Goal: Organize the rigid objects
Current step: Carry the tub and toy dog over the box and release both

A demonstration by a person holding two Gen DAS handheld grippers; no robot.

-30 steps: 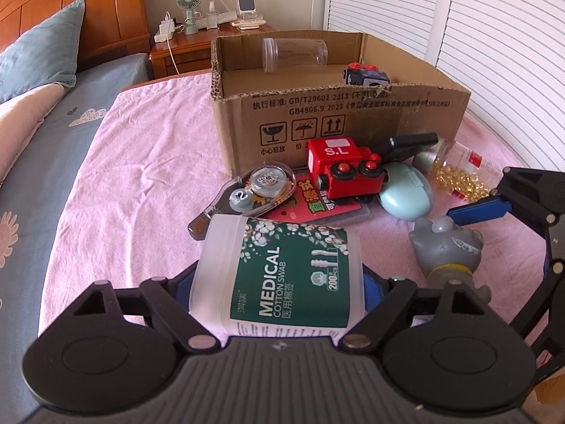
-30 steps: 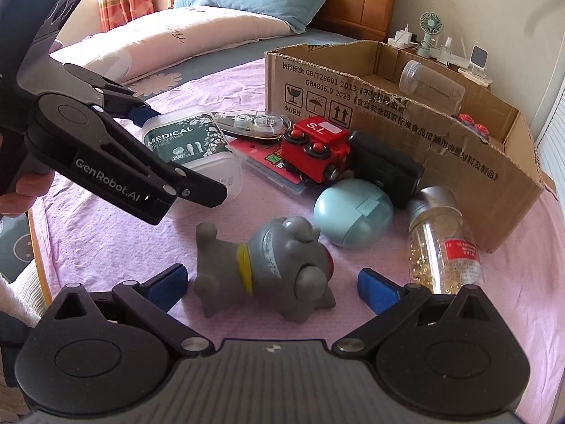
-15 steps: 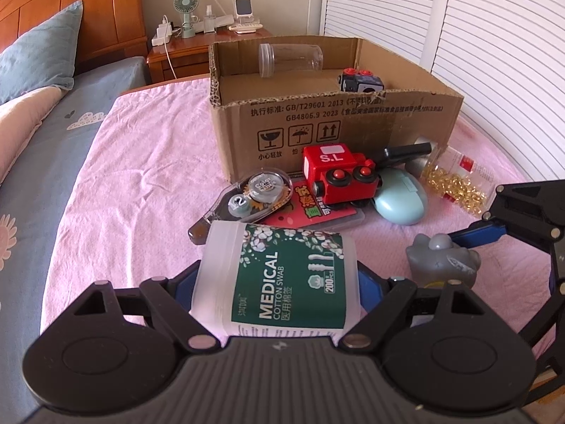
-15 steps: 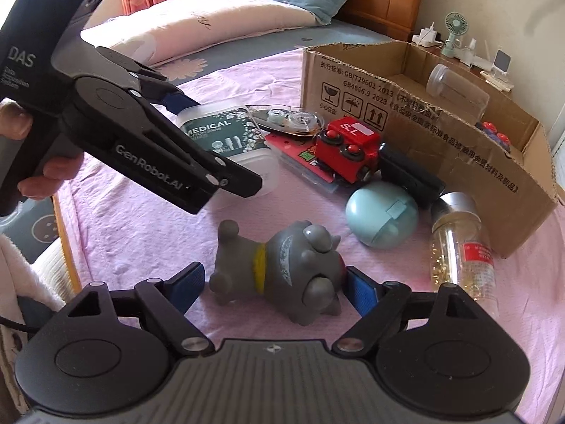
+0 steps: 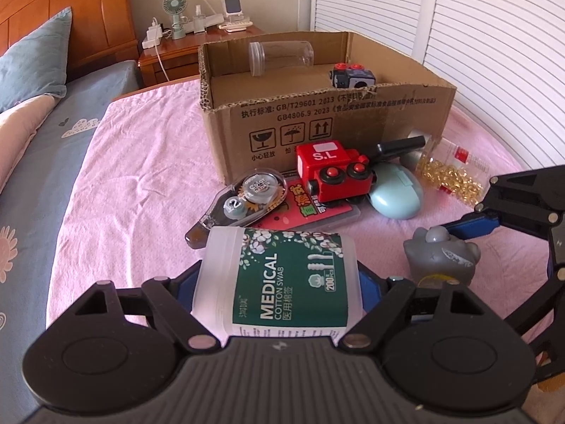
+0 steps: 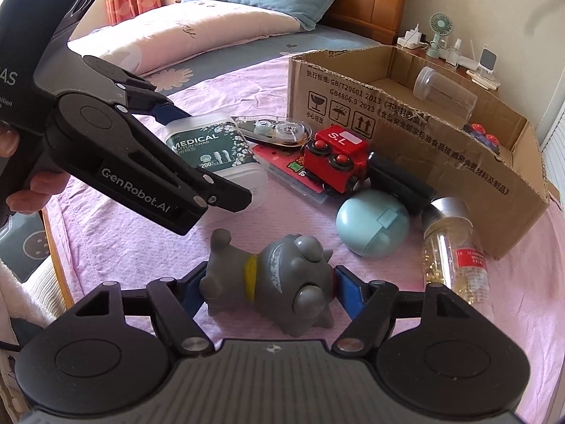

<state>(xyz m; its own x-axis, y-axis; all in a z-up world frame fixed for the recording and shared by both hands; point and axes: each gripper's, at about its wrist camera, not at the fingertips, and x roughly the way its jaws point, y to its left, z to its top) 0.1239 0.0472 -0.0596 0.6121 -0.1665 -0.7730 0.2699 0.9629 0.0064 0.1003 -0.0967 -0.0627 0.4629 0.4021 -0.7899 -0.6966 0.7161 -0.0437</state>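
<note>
My left gripper (image 5: 277, 279) is shut on a white box of medical cotton swabs (image 5: 282, 279) with a green label, held above the pink bedspread; it also shows in the right wrist view (image 6: 215, 152). My right gripper (image 6: 270, 282) is shut on a grey toy dog (image 6: 279, 282), its blue pads pressing both sides; the dog also shows in the left wrist view (image 5: 441, 258). An open cardboard box (image 5: 353, 113) stands beyond, holding a clear jar (image 5: 280, 57) and a dark toy block (image 5: 351, 77).
On the bedspread before the box lie a red toy train (image 5: 333, 176), a correction tape (image 5: 243, 199), a red card pack (image 5: 317, 210), a pale blue egg-shaped case (image 5: 395, 194), a black object (image 5: 399, 145) and a bottle of gold capsules (image 5: 448, 173). A nightstand (image 5: 197, 53) stands behind.
My right gripper closed from open onto the grey toy dog and lifted it slightly. My left gripper rose with the cotton swab box held in it.
</note>
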